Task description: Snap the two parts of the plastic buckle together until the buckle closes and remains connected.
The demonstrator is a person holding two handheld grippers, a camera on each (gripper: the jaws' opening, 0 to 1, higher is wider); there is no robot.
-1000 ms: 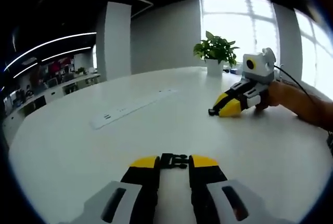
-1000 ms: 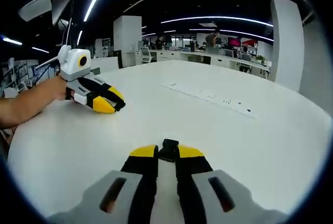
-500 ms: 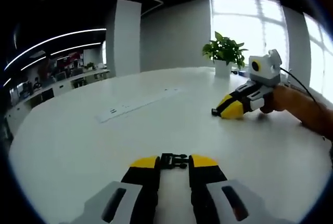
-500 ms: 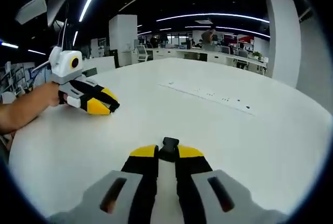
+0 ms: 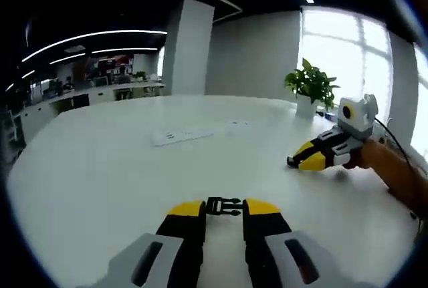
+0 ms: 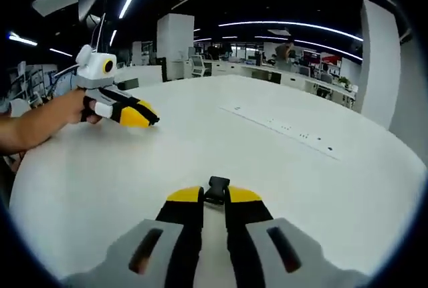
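Note:
In the left gripper view my left gripper (image 5: 224, 210) is shut on the black pronged half of the buckle (image 5: 225, 204), which juts out between the yellow tips just above the white table (image 5: 100, 188). In the right gripper view my right gripper (image 6: 214, 198) is shut on the other black buckle half (image 6: 216, 186). The two halves are far apart. Each gripper also appears in the other's view, held by a hand: the right gripper (image 5: 295, 162) off to the right, the left gripper (image 6: 152, 120) off to the left.
A long white socket strip (image 5: 182, 133) (image 6: 287, 129) is set into the table between the grippers. A potted plant (image 5: 311, 85) stands at the far edge by the window. A person's forearm (image 5: 394, 171) (image 6: 33, 127) lies along the table.
Both cameras have swung, so the background has shifted in each view. Each gripper keeps the same hold on its buckle half, and the halves remain well apart.

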